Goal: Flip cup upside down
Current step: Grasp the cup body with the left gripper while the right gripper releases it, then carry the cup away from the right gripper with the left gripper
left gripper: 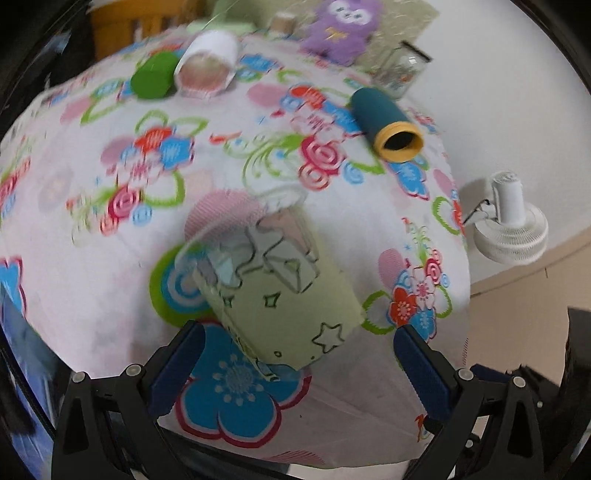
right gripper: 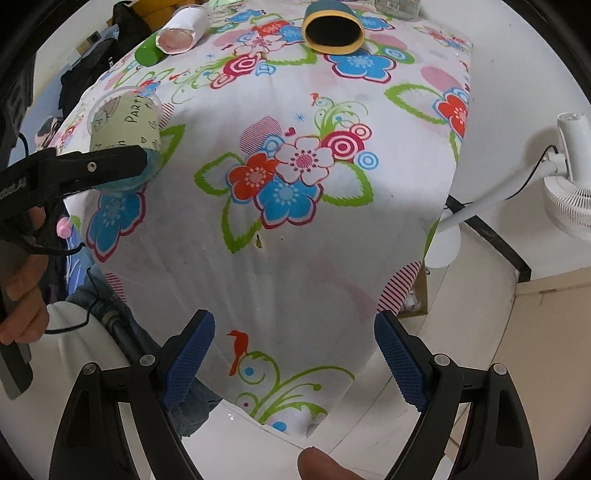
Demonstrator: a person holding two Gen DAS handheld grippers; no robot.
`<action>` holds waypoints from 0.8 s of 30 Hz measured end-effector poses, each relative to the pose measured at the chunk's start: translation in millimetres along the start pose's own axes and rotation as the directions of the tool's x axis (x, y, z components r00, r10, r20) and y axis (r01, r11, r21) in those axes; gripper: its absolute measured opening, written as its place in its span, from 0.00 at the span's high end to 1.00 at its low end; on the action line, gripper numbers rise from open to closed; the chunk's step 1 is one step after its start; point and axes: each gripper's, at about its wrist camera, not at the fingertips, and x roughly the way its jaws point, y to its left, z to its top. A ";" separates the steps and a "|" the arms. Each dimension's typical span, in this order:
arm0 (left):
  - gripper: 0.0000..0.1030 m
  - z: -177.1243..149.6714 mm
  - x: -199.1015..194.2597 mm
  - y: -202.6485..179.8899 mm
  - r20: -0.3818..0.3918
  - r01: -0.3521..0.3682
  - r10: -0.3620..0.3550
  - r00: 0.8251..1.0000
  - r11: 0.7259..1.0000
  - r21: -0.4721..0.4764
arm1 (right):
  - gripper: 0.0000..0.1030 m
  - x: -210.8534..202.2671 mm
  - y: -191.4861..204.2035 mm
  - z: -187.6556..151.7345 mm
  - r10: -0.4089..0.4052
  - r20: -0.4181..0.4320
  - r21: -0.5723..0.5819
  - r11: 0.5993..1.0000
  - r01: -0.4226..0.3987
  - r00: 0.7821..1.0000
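Note:
A clear plastic cup with a pale green printed sleeve [left gripper: 275, 291] lies tilted on the flowered tablecloth, its rim pointing away from me and its base toward my left gripper. My left gripper [left gripper: 299, 363] is open, its blue pads on either side of the cup's base and apart from it. The cup also shows in the right wrist view [right gripper: 123, 129], with the left gripper's black finger [right gripper: 92, 168] across its lower end. My right gripper [right gripper: 293, 356] is open and empty over the table's near edge.
A teal cup with a yellow rim [left gripper: 388, 123] lies on its side at the back right. A white cup [left gripper: 207, 66] and a green cup [left gripper: 155, 75] lie at the back left. A purple plush toy [left gripper: 340, 29] and a glass jar [left gripper: 400, 70] stand behind. A white fan [left gripper: 511, 225] stands beside the table.

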 end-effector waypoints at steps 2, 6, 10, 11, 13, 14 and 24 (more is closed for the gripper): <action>0.00 0.3 2.3 2.0 0.000 -0.007 0.007 1.000 1.000 -0.020 | 0.13 2.5 -1.6 0.0 0.003 -0.004 0.005 1.000 -0.003 1.000; 0.04 4.7 1.9 4.6 0.025 -0.013 0.014 1.000 0.999 -0.045 | 0.13 7.8 -5.4 0.5 0.013 -0.012 0.019 1.000 -0.013 1.000; 0.21 8.2 4.8 7.5 0.016 -0.013 0.013 1.000 0.999 -0.051 | 0.13 9.9 -6.2 2.4 0.013 -0.007 0.021 1.000 -0.013 1.000; 0.23 8.3 5.0 7.8 0.017 -0.015 0.015 1.000 0.999 -0.047 | 0.13 10.2 -6.0 3.1 0.013 -0.006 0.021 1.000 -0.013 1.000; 0.27 7.7 3.0 8.4 0.029 -0.016 0.017 0.999 0.999 -0.035 | 0.13 11.2 -6.5 3.3 0.013 -0.005 0.021 1.000 -0.013 1.000; 0.27 8.3 3.5 8.9 0.029 -0.014 0.015 0.999 0.999 -0.033 | 0.13 11.6 -6.5 3.1 0.012 -0.006 0.021 1.000 -0.012 1.000; 0.29 17.2 -3.8 12.6 0.012 -0.047 0.047 0.999 0.997 0.061 | 0.13 7.3 1.5 2.0 0.023 0.026 0.031 0.999 -0.024 0.999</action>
